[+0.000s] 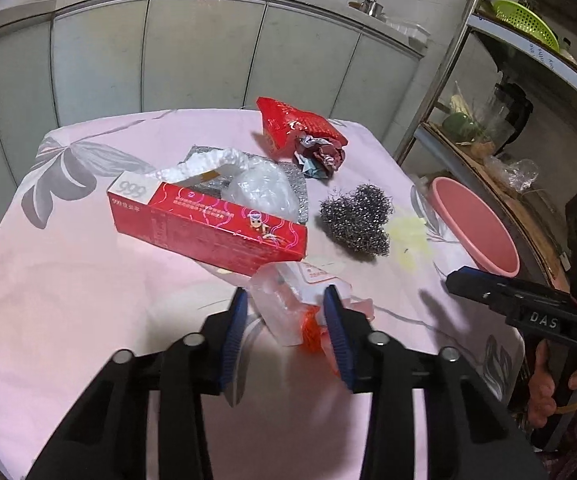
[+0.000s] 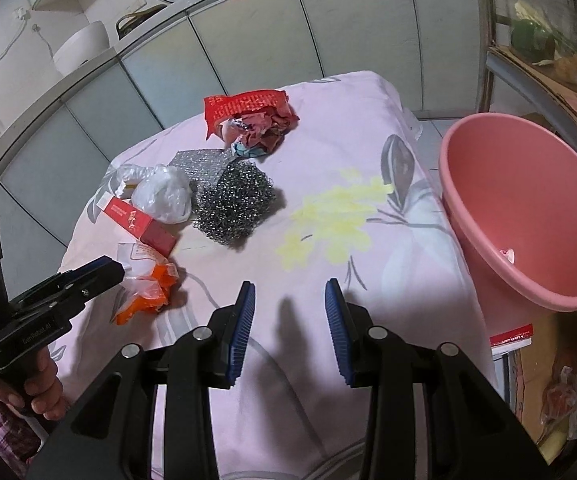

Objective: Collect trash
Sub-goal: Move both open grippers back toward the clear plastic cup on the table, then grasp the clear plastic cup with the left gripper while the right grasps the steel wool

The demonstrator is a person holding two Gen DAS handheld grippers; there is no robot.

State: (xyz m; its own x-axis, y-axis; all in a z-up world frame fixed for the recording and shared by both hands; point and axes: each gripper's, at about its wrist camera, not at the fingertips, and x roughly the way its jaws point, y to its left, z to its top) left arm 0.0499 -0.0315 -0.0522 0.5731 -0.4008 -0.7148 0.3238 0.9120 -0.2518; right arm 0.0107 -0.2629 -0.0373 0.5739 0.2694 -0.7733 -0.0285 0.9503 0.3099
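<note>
- The left gripper [image 1: 286, 300] has its blue pads spread wide on either side of a crumpled clear-and-orange wrapper [image 1: 288, 312] at the near edge of the table; from the left wrist view the wrapper sits between the fingers, but I can't see that either pad presses on it, so I'd call it straddled, not gripped.
- The right gripper [image 2: 290, 292] is spread just as wide, with nothing between its fingers, hanging over bare pink cloth [image 2: 328, 152] near the yellow flower print.
- Just beyond the wrapper lies a red carton [image 1: 212, 232], with a white plastic bag [image 1: 256, 192] bunched against it and what looks like a silvery scouring pad [image 2: 198, 162] half under the bag.
- A steel wool ball [image 1: 356, 220] sits to the right of those, and farther back a red packet [image 1: 292, 124] with crumpled paper [image 1: 320, 156] against it.
- The pink bucket [image 2: 484, 200] stands off the table's right edge, and I take it for the bin. Inside I can only make out one small pale scrap near the bottom.
- By my reckoning the job is barely begun: nearly all the rubbish is on the table, and the wrapper looks to be the piece in hand.
</note>
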